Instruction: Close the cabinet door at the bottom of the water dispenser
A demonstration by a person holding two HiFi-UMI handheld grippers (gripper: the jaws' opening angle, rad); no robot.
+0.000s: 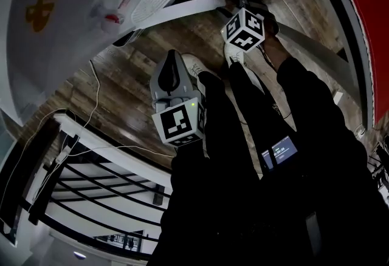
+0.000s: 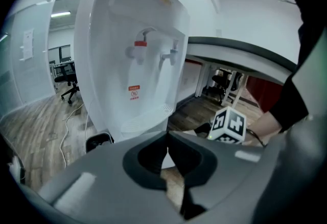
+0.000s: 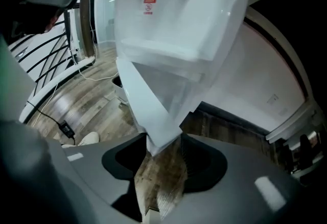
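Note:
The white water dispenser (image 1: 91, 3) (image 2: 133, 54) (image 3: 179, 13) stands on a wood floor. Its bottom cabinet door (image 1: 182, 8) (image 3: 145, 100) is swung open and shows as a white slab seen edge-on. My right gripper (image 1: 234, 0) (image 3: 162, 149) is at the door's free edge, its jaws apart and the door's lower corner just between the fingertips. My left gripper (image 1: 172, 67) (image 2: 167, 138) hangs lower and nearer to me, pointing at the dispenser's front. Its jaws are together with nothing in them. The right gripper's marker cube (image 2: 229, 126) shows in the left gripper view.
A white cable (image 1: 91, 101) runs across the floor to a black-and-white railing (image 1: 103, 186) at the lower left. A small black bin (image 2: 98, 141) (image 3: 118, 82) sits beside the dispenser's base. The person's white shoes (image 1: 194, 67) (image 3: 84, 139) are near the door. A curved white wall (image 3: 265, 90) stands behind.

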